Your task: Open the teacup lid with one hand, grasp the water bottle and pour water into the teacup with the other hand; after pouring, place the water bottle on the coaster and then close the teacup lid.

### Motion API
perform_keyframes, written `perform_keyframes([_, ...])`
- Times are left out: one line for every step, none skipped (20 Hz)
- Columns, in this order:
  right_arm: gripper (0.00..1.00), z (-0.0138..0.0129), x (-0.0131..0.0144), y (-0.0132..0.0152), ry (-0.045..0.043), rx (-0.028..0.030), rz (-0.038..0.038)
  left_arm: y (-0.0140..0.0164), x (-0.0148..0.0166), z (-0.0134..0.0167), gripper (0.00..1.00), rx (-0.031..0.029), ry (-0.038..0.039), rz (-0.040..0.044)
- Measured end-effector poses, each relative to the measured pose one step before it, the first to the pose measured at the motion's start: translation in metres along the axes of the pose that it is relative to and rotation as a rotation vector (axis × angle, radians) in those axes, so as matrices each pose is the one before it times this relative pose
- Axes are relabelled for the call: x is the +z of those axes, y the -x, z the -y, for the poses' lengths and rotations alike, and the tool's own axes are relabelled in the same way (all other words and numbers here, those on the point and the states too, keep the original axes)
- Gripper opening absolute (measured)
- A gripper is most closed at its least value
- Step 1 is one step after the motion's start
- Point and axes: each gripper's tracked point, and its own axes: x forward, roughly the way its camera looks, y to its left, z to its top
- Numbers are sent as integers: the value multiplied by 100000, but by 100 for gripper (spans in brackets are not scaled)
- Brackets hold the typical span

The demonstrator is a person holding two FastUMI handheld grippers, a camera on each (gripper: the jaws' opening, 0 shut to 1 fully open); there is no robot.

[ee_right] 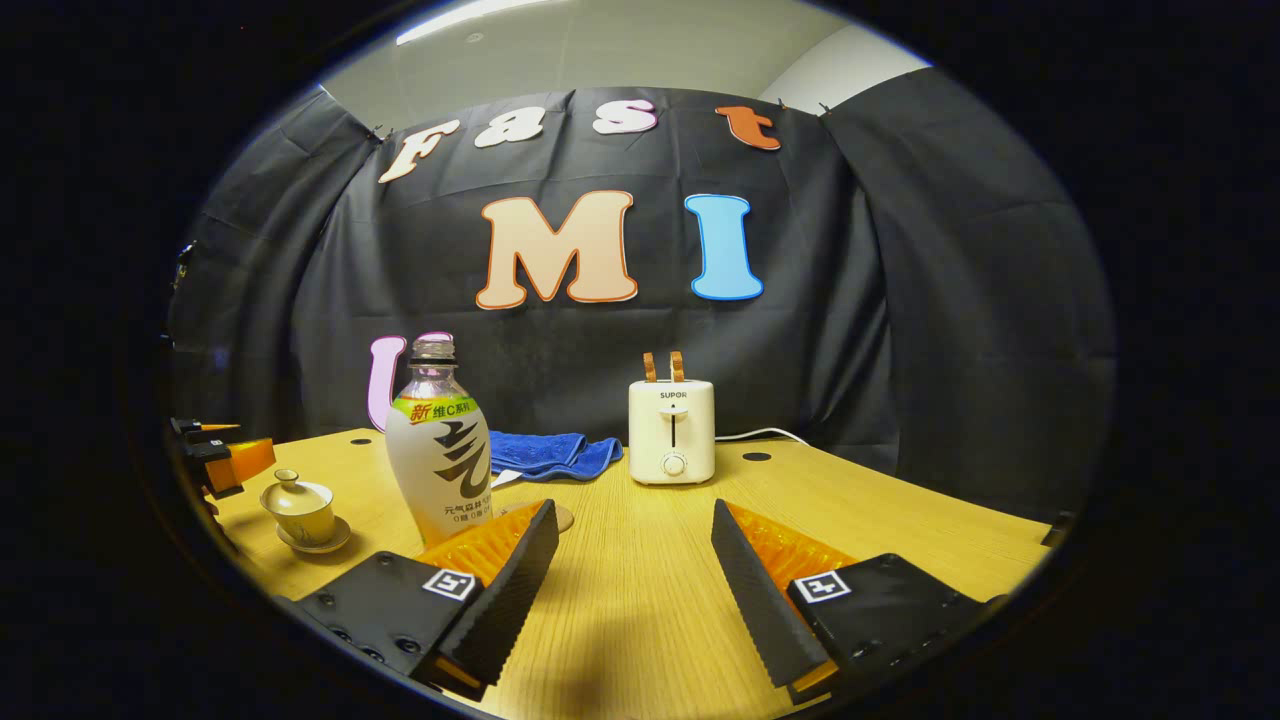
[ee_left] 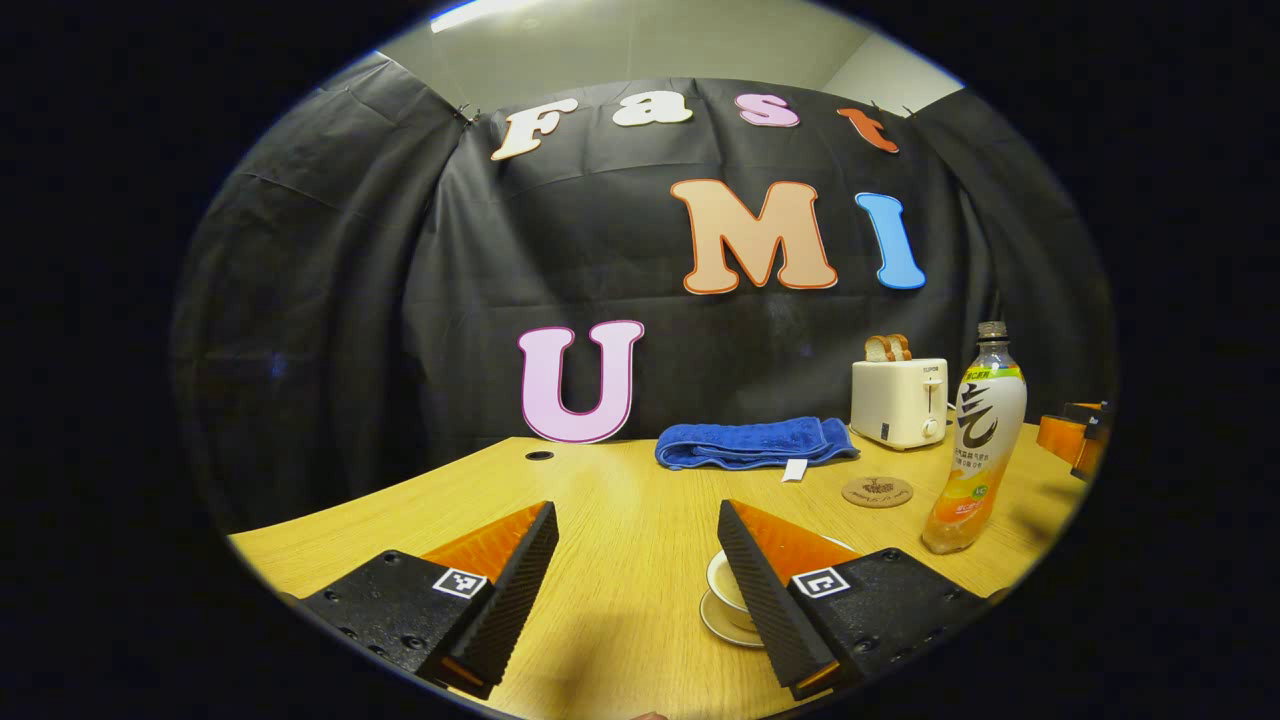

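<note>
With both the left gripper [ee_left: 635, 565] and right gripper [ee_right: 630, 565] held wide open and empty, the lidded cup [ee_right: 298, 508] left of the capless bottle [ee_right: 440, 452] could be tipped if its small lid knob is pinched off-centre, and water spilled

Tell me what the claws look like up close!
Each claw has two long wedge-shaped fingers with ribbed inner faces. They sit on chunky black blocks with screws, each bearing a small square black-and-white marker. You see this on the left claw and the right claw.
</note>
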Motion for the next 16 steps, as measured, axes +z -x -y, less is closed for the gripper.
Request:
perform_keyframes([98, -31, 16, 28, -25, 175, -46, 28, 0, -5, 94, -246, 34, 16])
perform_keyframes([100, -68, 20, -4, 30, 245, 6, 8, 48, -3, 94, -208, 58, -26])
perform_keyframes([100, 13, -3, -25, -55, 174, -46, 6, -92, 52, 94, -328, 75, -134])
perform_keyframes([98, -73, -7, 32, 21, 231, 19, -5, 51, -23, 94, -31, -37, -20])
perform_keyframes([96, -19, 18, -36, -36, 231, -34, -21, -11, 26, 94, -158, -69, 24])
perform_keyframes([96, -8, -14, 2, 4, 64, 41, 33, -5, -28, 94, 103, 14, -143])
perform_keyframes([98, -3, 20, 16, -7, 3, 7, -28, -17, 49, 94, -150, -11, 9])
perform_keyframes([100, -6, -45, 9, 14, 4, 0, 16, 50, 42, 94, -223, 40, 103])
perform_keyframes([100, -6, 18, -13, 1, 7, -5, 5, -63, -28, 94, -160, -12, -85])
perform_keyframes([100, 14, -19, -7, 16, 15, -7, -37, 72, 6, 94, -252, 47, 172])
perform_keyframes([98, -12, 14, -16, -17, 82, -12, 7, -42, 91, 94, -532, 175, -80])
perform_keyframes([96, -63, 4, -6, 12, 245, -33, 64, 48, 236, 94, -1267, 142, -78])
perform_keyframes([98, -34, 8, 0, -49, 415, 2, 132, 147, 174, 94, -1106, 133, 261])
perform_keyframes([98, -168, -24, 46, 9, 506, -18, 223, 457, 294, 94, -1189, 309, 789])
perform_keyframes([98, -92, 32, -16, -9, 360, -10, 94, 577, 634, 94, -1411, 81, 949])
perform_keyframes([98, 36, 0, 5, -24, 79, -1, -49, 434, 980, 94, -2308, -479, 757])
